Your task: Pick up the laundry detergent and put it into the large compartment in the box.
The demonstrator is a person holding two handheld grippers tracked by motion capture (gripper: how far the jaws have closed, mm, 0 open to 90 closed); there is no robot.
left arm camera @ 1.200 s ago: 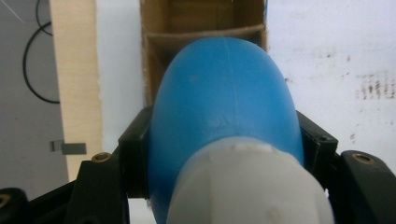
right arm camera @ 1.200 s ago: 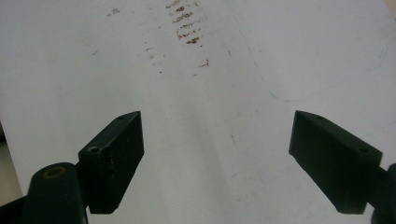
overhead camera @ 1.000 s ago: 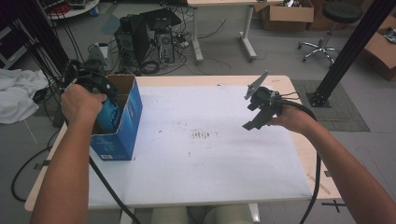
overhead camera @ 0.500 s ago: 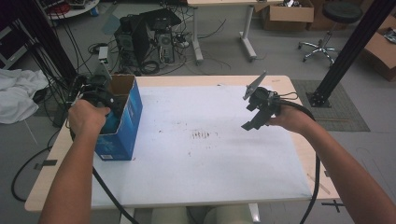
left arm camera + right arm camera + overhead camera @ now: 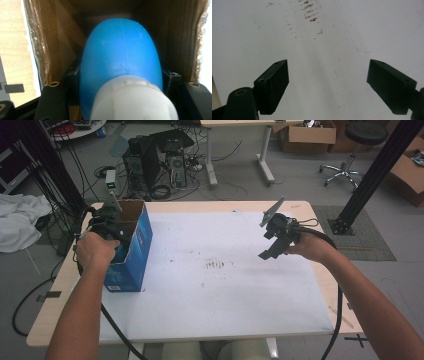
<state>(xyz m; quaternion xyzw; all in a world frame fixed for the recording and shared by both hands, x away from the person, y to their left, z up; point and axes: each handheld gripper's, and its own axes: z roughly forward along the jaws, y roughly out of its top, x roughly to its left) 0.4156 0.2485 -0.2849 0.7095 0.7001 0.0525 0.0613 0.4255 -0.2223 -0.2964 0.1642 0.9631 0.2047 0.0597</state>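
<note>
We saw the bottle (image 5: 121, 57), blue with a white cap (image 5: 133, 100), pinched between the jaws of the left gripper (image 5: 121, 82), one black jaw pressed to each side of it. Its rounded blue end pointed down into the open cardboard box (image 5: 47, 45), with the brown inner walls rising close on both sides. From the high view, the box (image 5: 131, 251), blue on the outside, stood near the left edge of the table (image 5: 225, 285), and the left hand (image 5: 97, 251) held the left gripper (image 5: 111, 222) over its open top, so the bottle itself was hidden there by hand and box.

Well apart, over the right part of the table, the right hand (image 5: 312, 246) held the right gripper (image 5: 272, 237) above the white top. In the right gripper view its two jaws stood spread wide with nothing between them, and beneath them lay the bare white table (image 5: 324, 37) with a patch of small dark marks (image 5: 310, 12). The same marks (image 5: 216, 265) lay near the table's middle in the high view, between box and right gripper. A black cable (image 5: 336, 320) trailed from the right gripper along the forearm.
</note>
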